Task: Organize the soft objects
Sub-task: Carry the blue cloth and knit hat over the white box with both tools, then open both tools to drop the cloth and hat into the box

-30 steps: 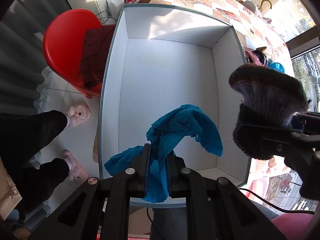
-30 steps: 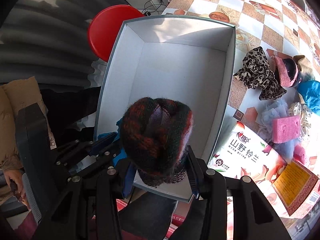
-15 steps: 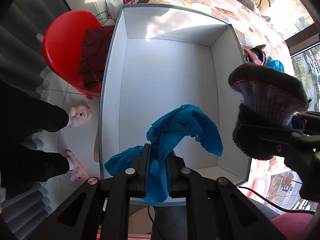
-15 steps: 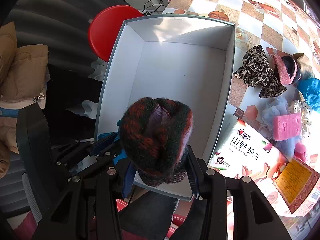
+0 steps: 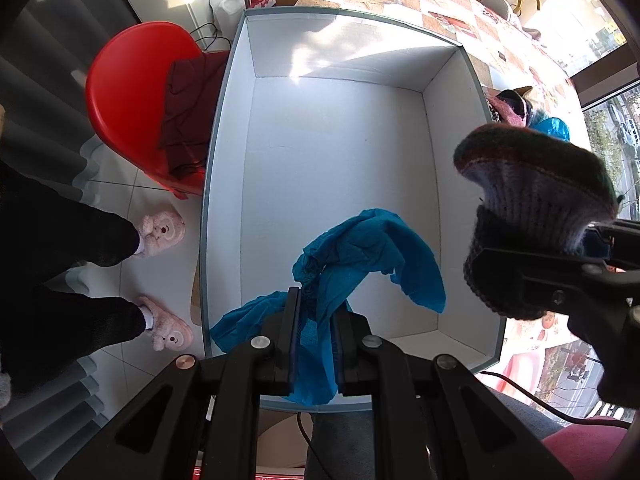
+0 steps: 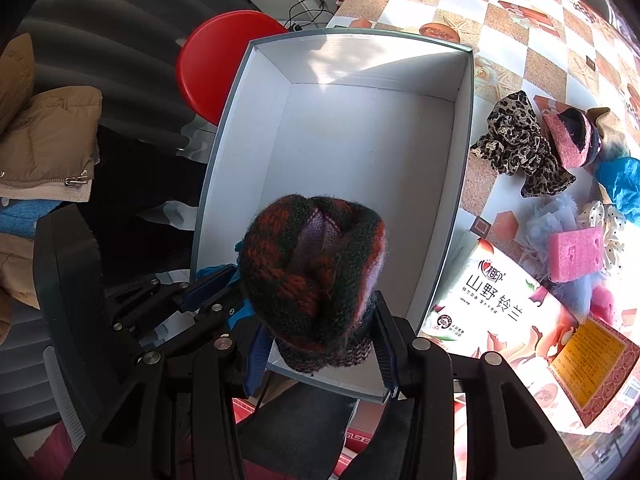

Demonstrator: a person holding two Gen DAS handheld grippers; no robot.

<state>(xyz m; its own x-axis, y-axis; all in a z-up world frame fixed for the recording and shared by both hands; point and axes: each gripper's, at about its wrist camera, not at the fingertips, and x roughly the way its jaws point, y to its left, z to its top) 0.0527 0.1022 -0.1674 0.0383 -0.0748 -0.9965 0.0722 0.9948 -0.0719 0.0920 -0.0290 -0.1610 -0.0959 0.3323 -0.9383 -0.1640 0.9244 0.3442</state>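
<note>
The empty white cardboard box with grey rim (image 5: 224, 160) lies below both loads. The right gripper (image 6: 320, 344) clamps a red-green knitted wool hat (image 6: 312, 272), the left gripper (image 5: 314, 320) a crumpled blue cloth (image 5: 360, 252). Placing step: next, lowering and parting the fingers.

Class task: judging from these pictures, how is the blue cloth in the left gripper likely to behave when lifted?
The blue cloth is probably floppy: it drapes unsupported beyond the left gripper. Likely light, since a narrow pinch holds it up. It may snag, hanging over the white box.
</note>
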